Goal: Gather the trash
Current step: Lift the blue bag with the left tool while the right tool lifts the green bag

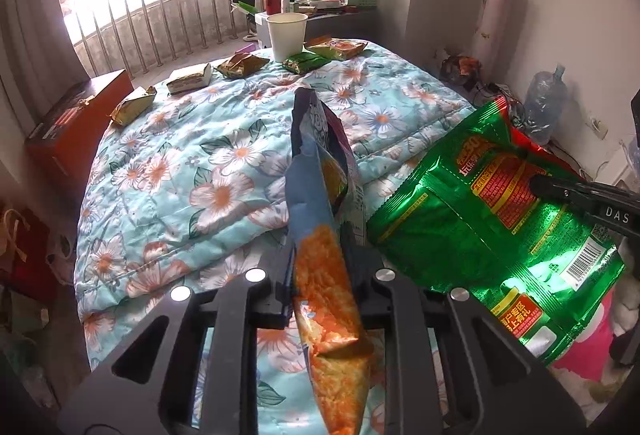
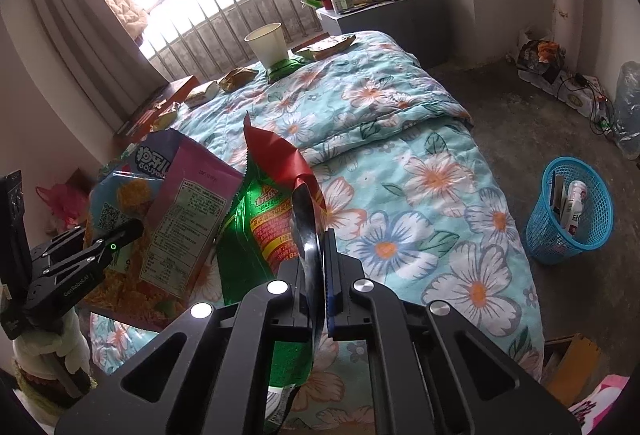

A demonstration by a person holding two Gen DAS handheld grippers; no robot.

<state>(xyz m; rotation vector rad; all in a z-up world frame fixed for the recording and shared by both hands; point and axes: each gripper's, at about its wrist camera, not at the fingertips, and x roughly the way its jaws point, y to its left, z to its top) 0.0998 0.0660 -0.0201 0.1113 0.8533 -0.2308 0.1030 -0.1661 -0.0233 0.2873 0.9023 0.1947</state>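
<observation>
Two snack bags pinched above the flowered quilt (image 1: pixel 168 171).

The left gripper (image 1: pixel 322 255) is clamped on an orange-and-blue snack bag (image 1: pixel 328 275); the right gripper (image 2: pixel 318 255) is clamped on a green snack bag (image 2: pixel 256 219). Both bags stand edge-on between the fingers, their lower ends hidden behind the gripper bodies.

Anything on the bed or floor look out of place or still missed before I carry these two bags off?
Yes. Several crumpled snack wrappers still litter the quilt's far end around a white paper cup, which stands upright. The blue basket on the floor is upright, with trash inside. Nothing looks spilled.
</observation>
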